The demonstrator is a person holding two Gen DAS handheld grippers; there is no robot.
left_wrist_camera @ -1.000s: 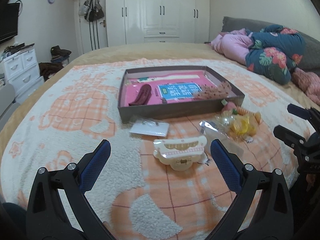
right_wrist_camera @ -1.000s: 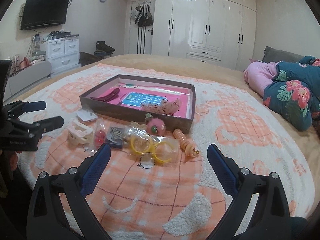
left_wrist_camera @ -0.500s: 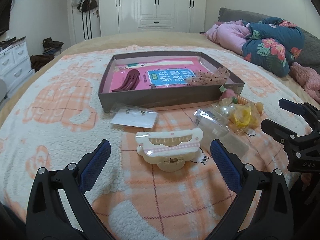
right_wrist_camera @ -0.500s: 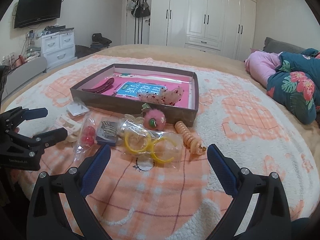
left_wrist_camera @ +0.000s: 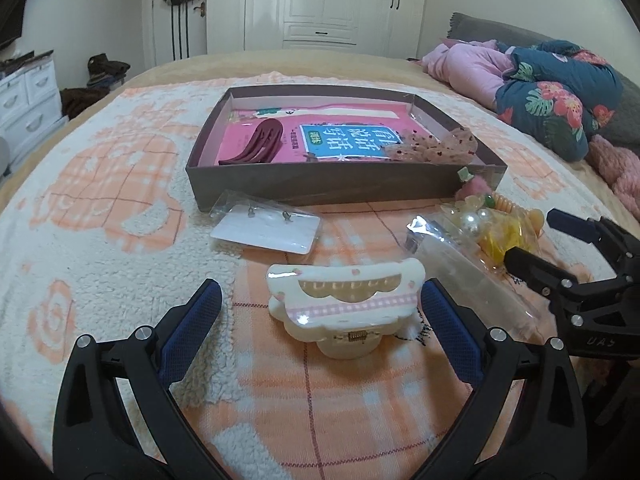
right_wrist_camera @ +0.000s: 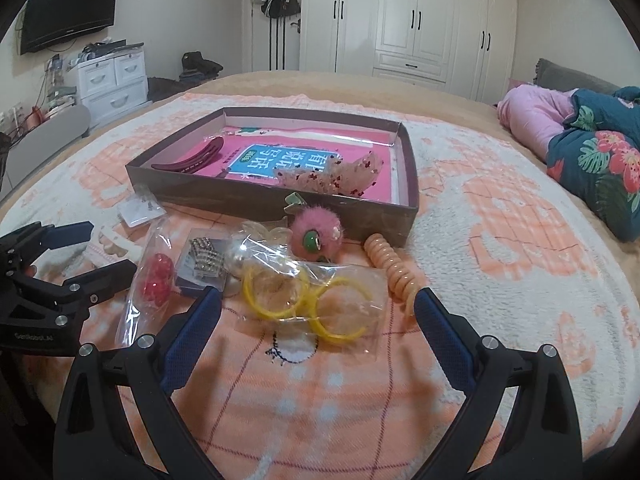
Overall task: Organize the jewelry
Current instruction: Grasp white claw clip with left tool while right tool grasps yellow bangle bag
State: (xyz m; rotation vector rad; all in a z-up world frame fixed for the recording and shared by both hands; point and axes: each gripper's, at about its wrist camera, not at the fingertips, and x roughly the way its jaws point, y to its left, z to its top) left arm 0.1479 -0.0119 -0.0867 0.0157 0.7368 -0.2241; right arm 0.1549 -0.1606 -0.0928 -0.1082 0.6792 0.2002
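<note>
A brown box (left_wrist_camera: 344, 192) with a pink book, a dark red hair clip (left_wrist_camera: 260, 144) and a sequined bow (left_wrist_camera: 436, 148) lies on the blanket. My left gripper (left_wrist_camera: 318, 300) is open, its fingers on either side of a cream claw clip (left_wrist_camera: 344, 308). An earring card (left_wrist_camera: 266, 230) lies beyond. My right gripper (right_wrist_camera: 316, 304) is open over a bag of yellow bangles (right_wrist_camera: 308, 300). Beside it lie an orange coil tie (right_wrist_camera: 394, 272), a pink pompom (right_wrist_camera: 316, 232), a red bead bag (right_wrist_camera: 156, 280) and a rhinestone clip (right_wrist_camera: 204, 264).
The box shows in the right wrist view (right_wrist_camera: 280, 204) too. A folded floral quilt (left_wrist_camera: 560, 96) and pink bedding lie at the right. White drawers (right_wrist_camera: 112, 80) stand off the bed's left side. Each gripper shows in the other's view, the left (right_wrist_camera: 96, 248) and the right (left_wrist_camera: 536, 240).
Both grippers have moved forward and lower toward the items. The claw clip now lies between my left fingers, and the bangle bag between my right fingers. Nothing was taken hold of.
</note>
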